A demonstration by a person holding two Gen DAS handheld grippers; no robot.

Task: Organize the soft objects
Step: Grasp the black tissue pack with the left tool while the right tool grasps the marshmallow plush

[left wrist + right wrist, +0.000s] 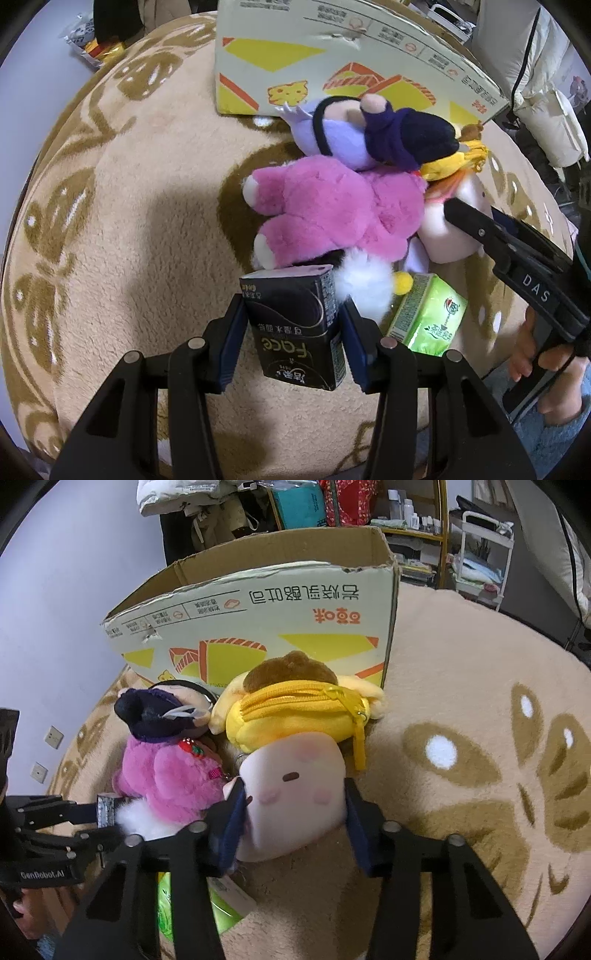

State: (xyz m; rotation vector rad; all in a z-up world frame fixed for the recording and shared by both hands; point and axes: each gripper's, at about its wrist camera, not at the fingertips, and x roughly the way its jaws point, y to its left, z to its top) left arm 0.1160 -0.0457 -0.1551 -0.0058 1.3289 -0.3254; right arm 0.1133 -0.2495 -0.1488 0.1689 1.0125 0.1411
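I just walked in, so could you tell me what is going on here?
A person is sorting a pile of plush toys on a beige rug beside a cardboard box. The left gripper is shut on a black tissue pack. The right gripper is clamped around a pale pink plush in the pile.

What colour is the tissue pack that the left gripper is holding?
Black, with light lettering. The tissue pack shows best in the left wrist view, between the left gripper fingers.
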